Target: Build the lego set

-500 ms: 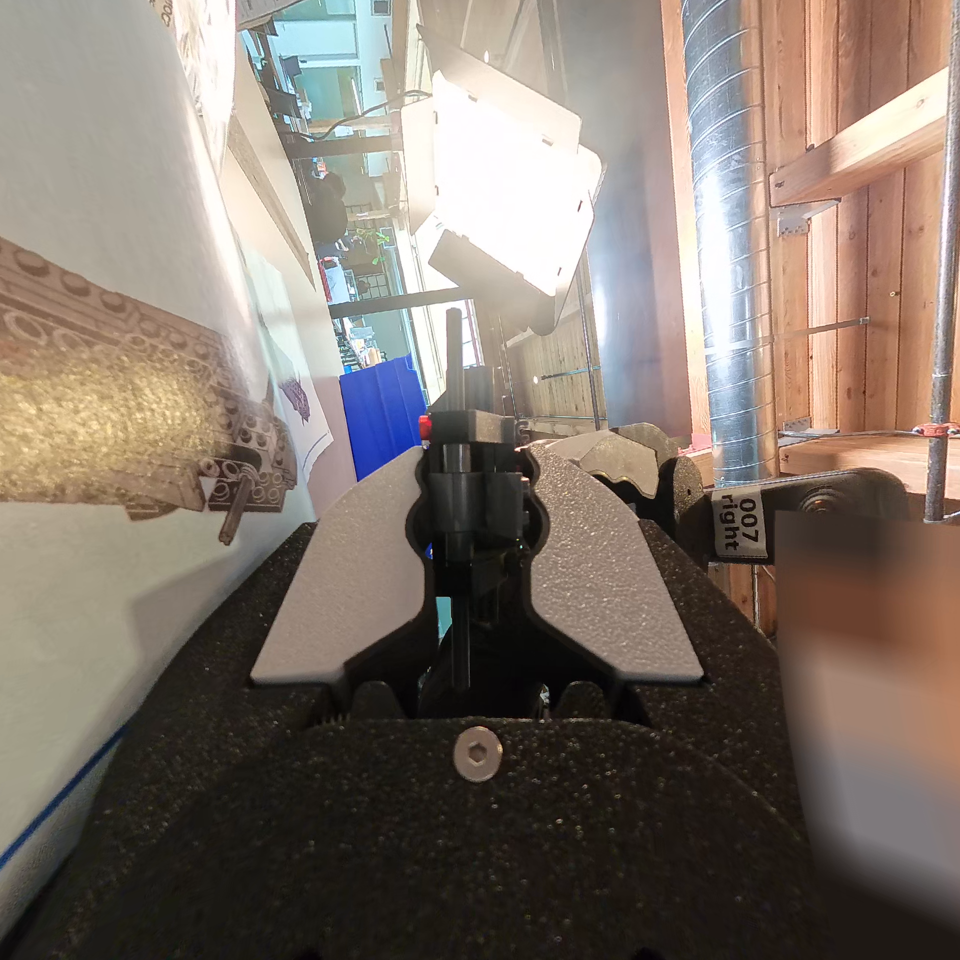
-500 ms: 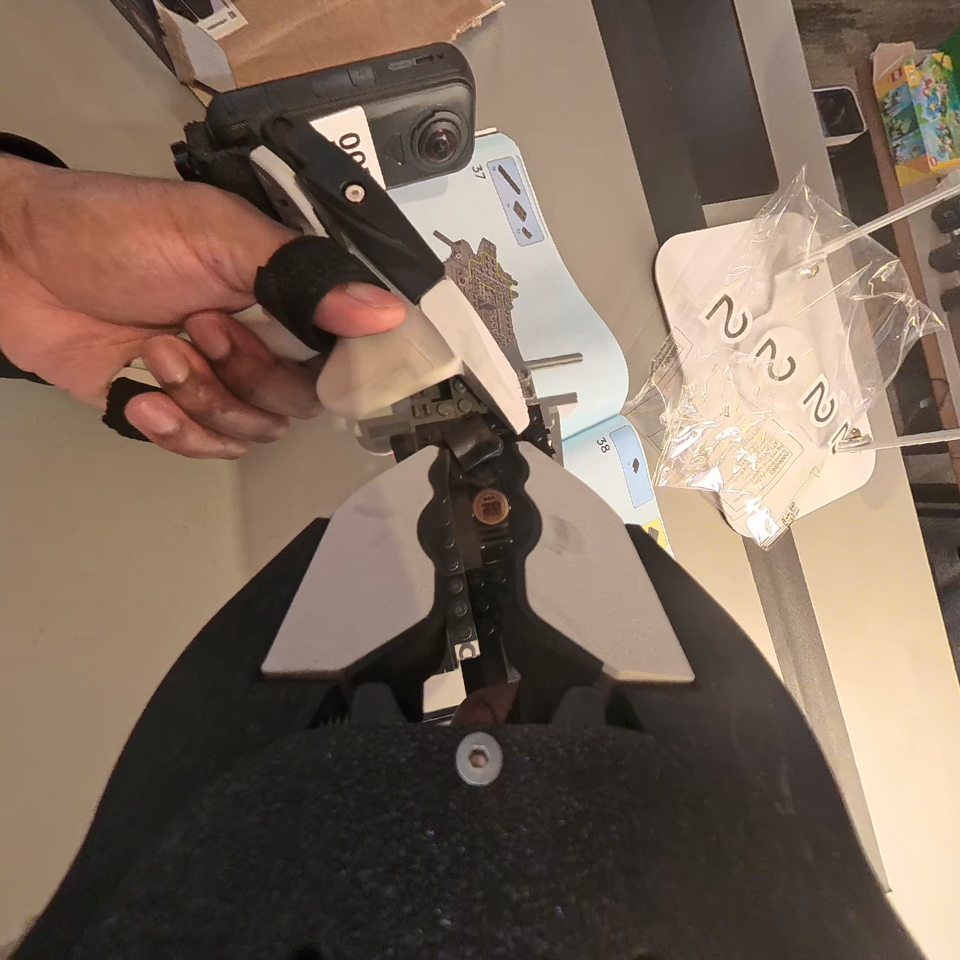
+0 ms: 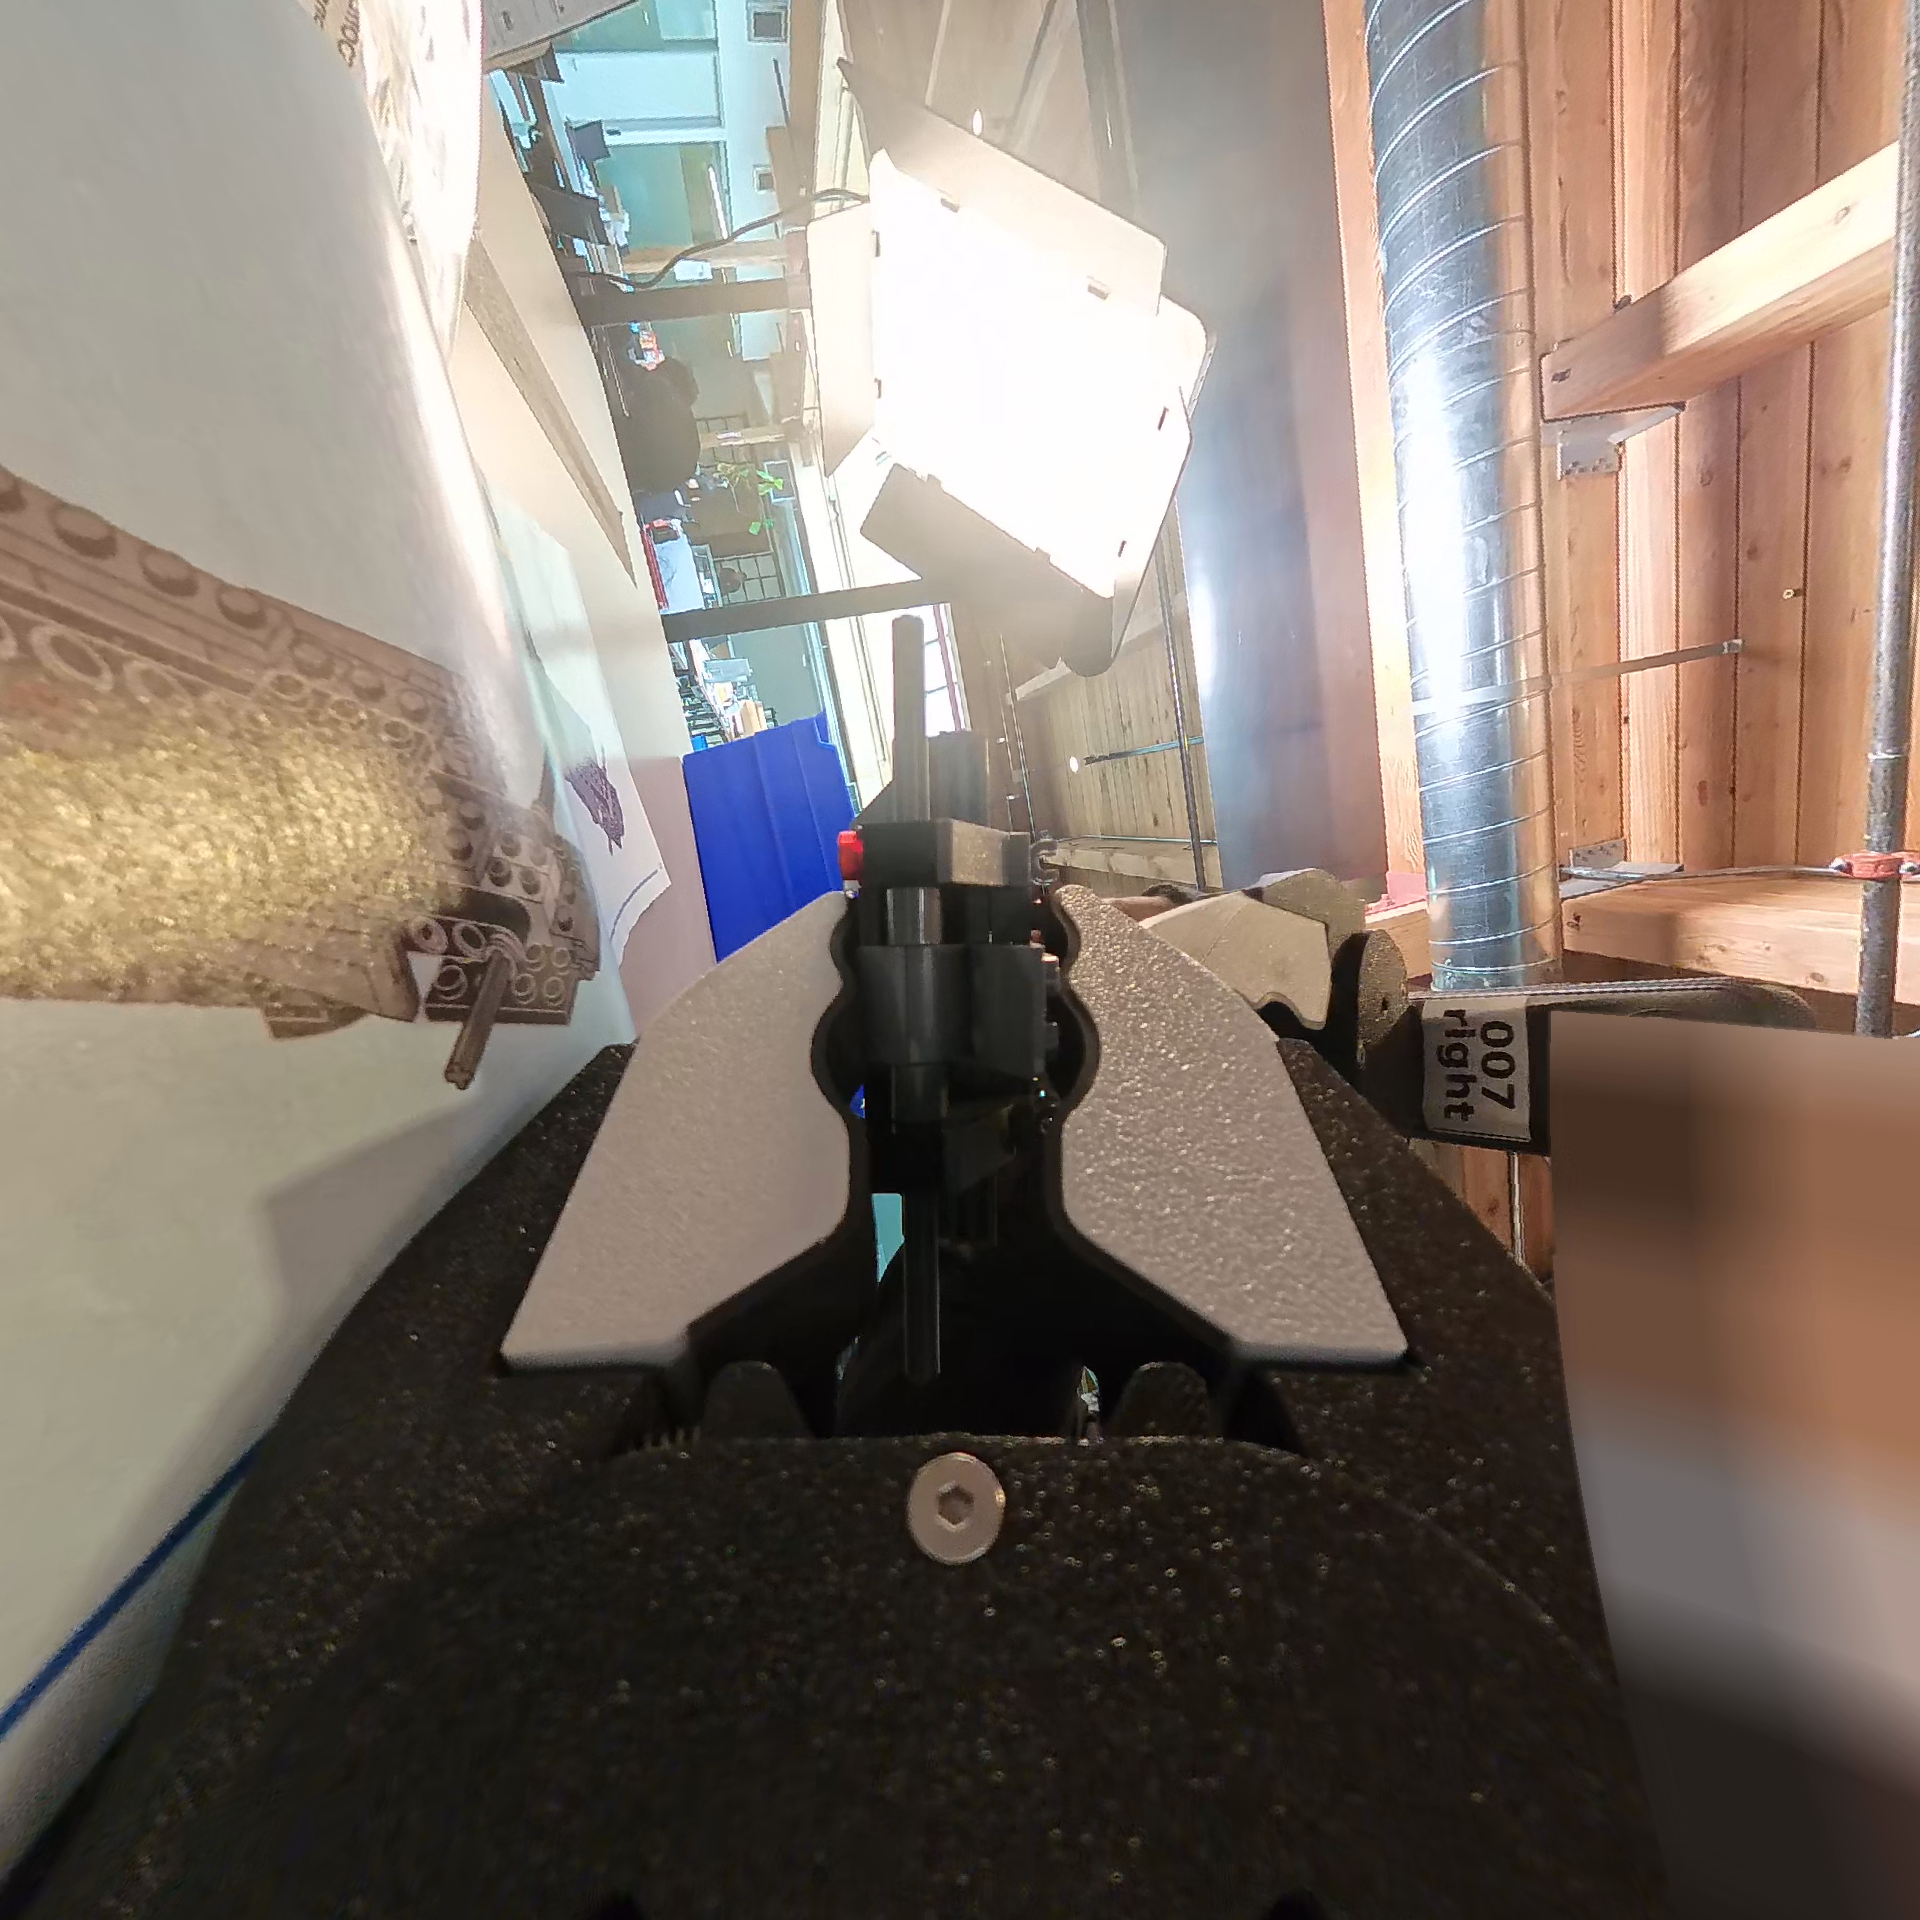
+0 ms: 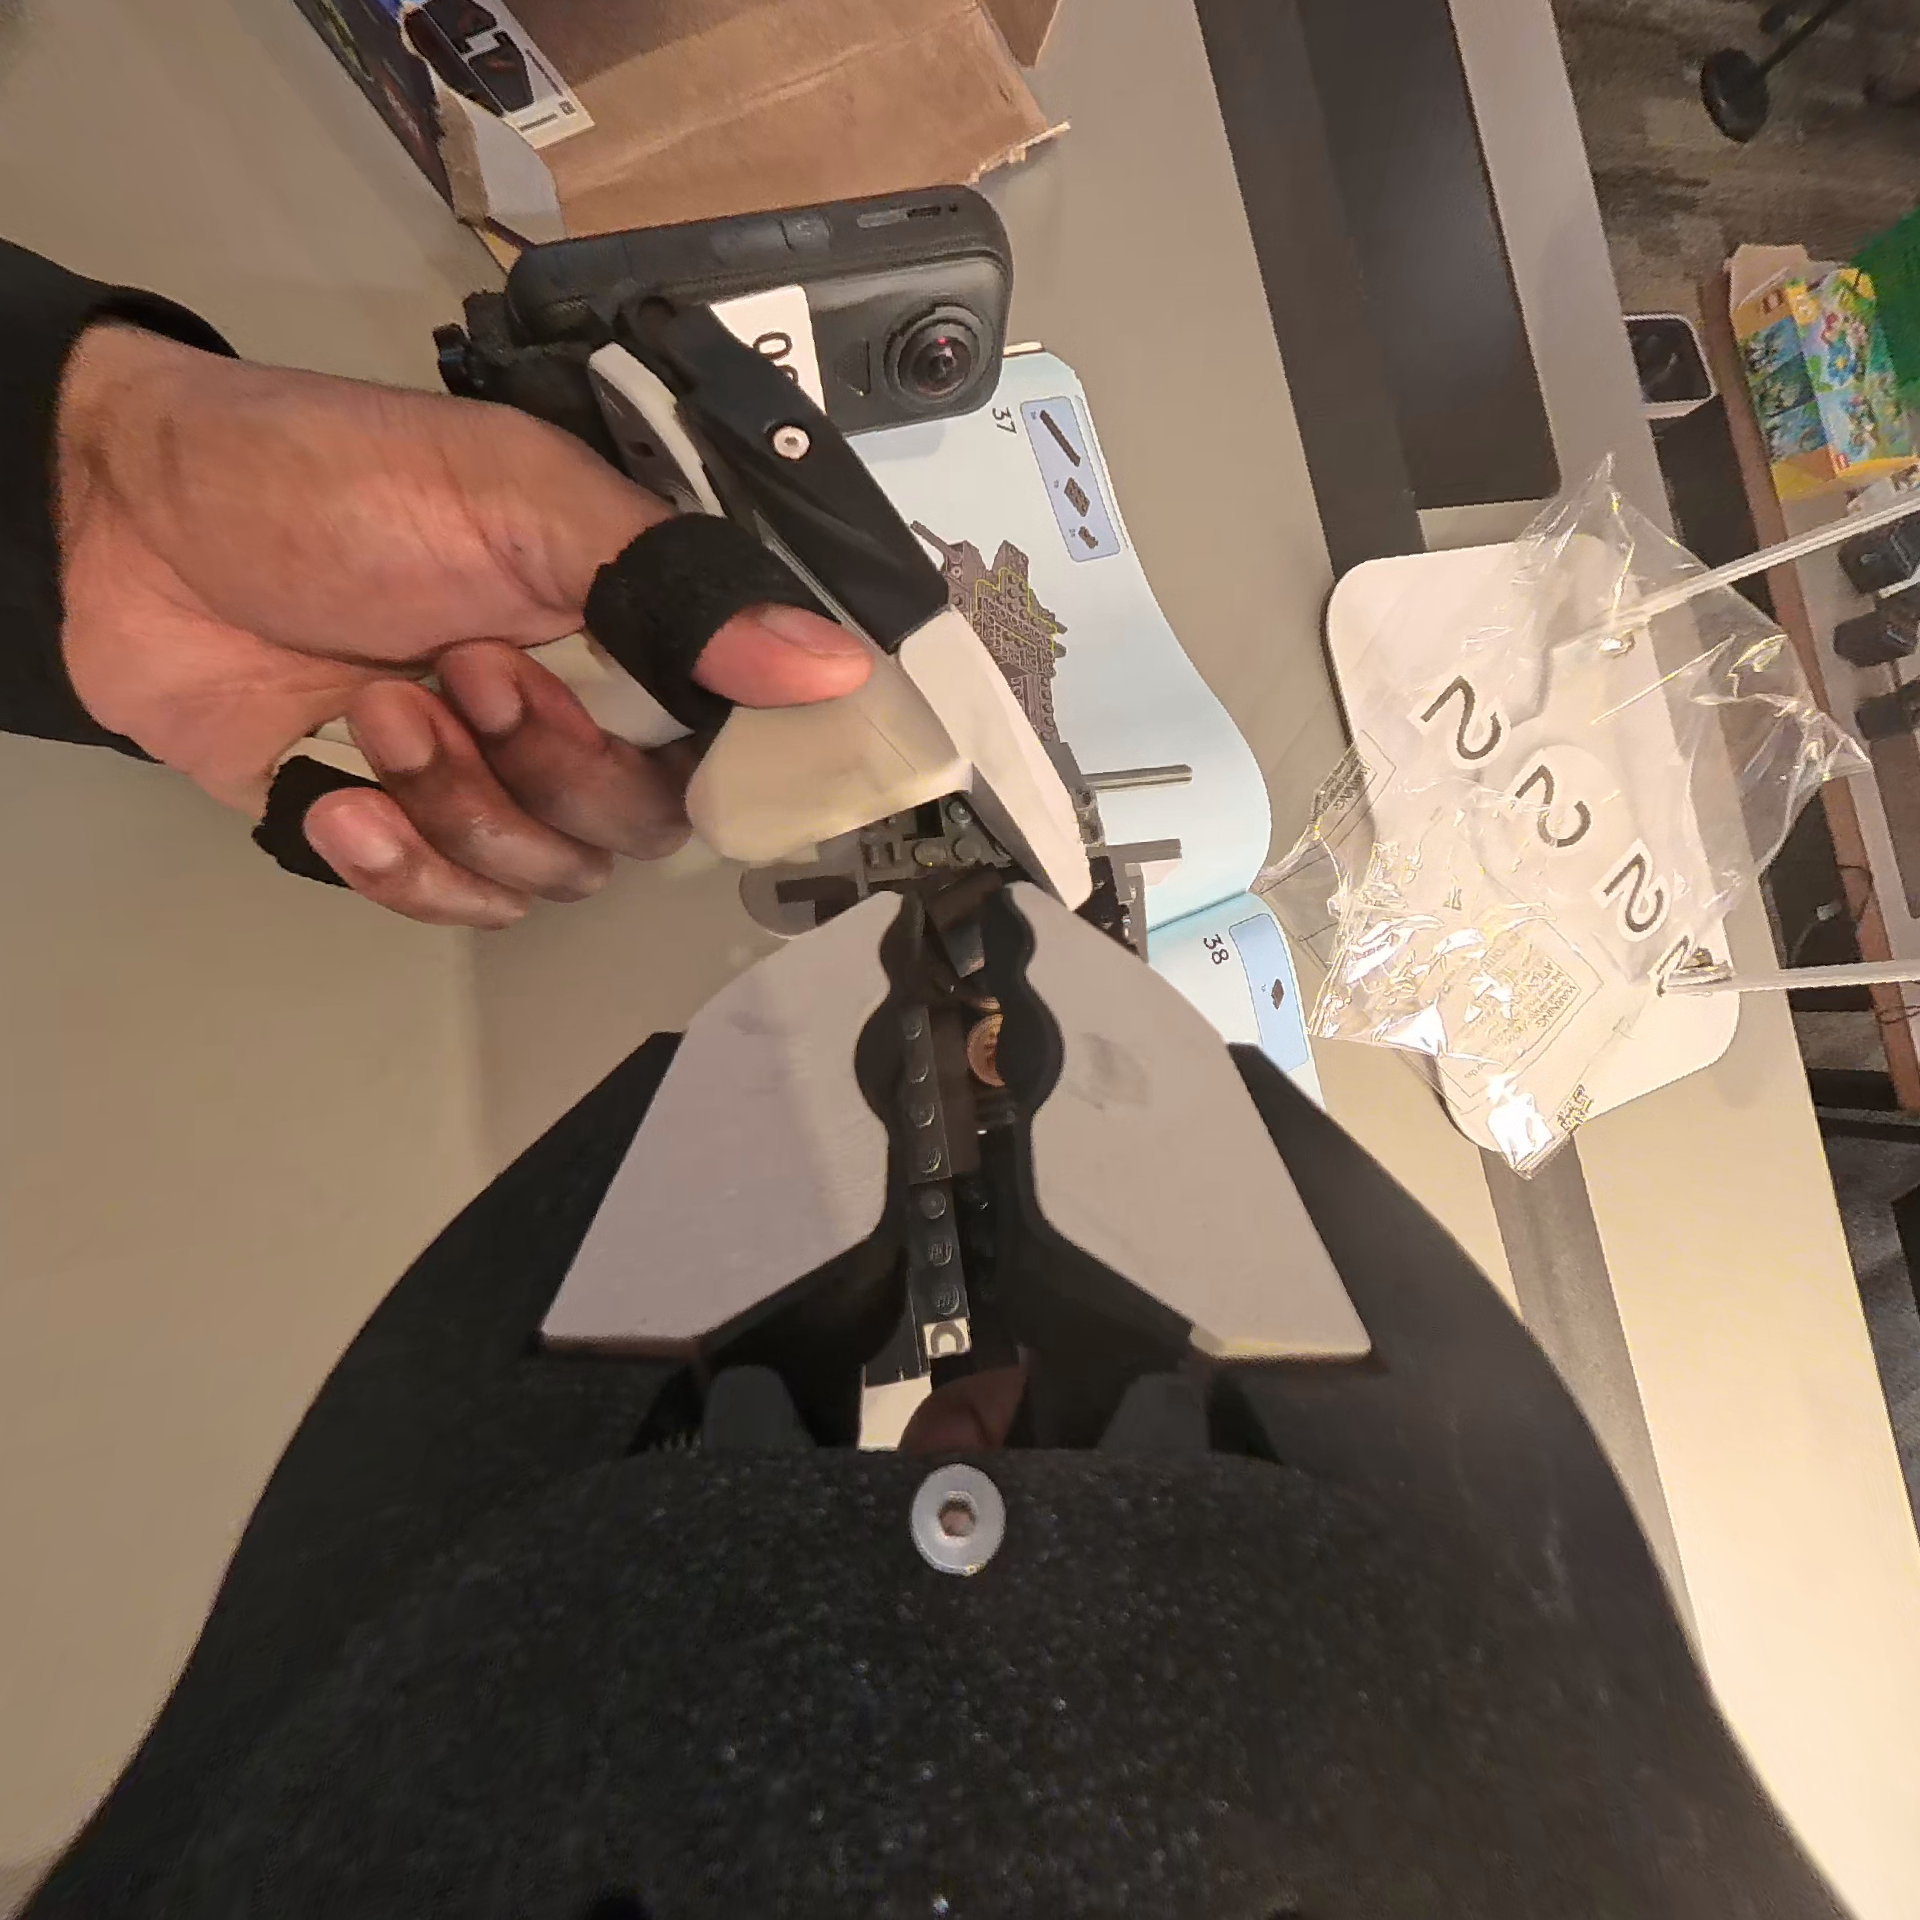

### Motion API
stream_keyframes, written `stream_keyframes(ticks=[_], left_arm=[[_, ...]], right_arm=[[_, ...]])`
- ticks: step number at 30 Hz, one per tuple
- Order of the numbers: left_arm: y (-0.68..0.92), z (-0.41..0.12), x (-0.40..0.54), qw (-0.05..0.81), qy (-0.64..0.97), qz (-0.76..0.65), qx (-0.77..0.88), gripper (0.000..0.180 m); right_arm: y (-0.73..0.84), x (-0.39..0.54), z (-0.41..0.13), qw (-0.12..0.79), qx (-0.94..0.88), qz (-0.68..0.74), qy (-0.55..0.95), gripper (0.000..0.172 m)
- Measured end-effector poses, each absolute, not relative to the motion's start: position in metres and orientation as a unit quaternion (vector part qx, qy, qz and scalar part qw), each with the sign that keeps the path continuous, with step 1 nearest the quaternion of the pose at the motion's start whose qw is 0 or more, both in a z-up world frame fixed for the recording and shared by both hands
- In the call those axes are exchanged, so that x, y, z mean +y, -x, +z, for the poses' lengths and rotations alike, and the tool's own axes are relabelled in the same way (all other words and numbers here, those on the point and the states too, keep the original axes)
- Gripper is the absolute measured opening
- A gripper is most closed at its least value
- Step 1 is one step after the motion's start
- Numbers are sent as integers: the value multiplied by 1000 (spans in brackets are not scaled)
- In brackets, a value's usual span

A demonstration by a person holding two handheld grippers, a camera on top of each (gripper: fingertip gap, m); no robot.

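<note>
Left gripper [image 3: 951, 997] clamps a dark grey brick assembly [image 3: 935, 997], both pads pressed on its sides, a black axle [image 3: 909, 748] sticking out past the tips. Right gripper [image 4: 956, 935] pinches a small dark piece [image 4: 961, 930] at its tips, touching the same assembly [image 4: 914, 852] held over the desk [image 4: 260, 1039]. Open instruction booklet [image 4: 1164, 665] lies beneath, clear plastic bags [image 4: 1538, 831] on a white tray [image 4: 1361, 613] near the desk's far edge.

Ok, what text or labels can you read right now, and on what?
I won't quote writing; it stands on:
Side sticker on right gripper.
Camera sticker on left gripper.
Booklet: page marks.
Clear bags: big marks, fine print.
Box label: too small.
</note>
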State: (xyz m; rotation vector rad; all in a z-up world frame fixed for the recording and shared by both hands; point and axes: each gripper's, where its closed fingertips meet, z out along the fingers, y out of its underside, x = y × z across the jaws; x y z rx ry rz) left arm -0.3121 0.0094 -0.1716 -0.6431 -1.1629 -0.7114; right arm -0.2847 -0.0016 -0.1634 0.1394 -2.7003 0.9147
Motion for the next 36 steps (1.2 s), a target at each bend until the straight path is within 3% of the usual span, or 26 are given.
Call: stream_keyframes(ticks=[36], left_arm=[[314, -174, 8, 728, 288, -318, -535, 32]], right_arm=[[292, 3, -170, 143, -948, 284, 17, 11]])
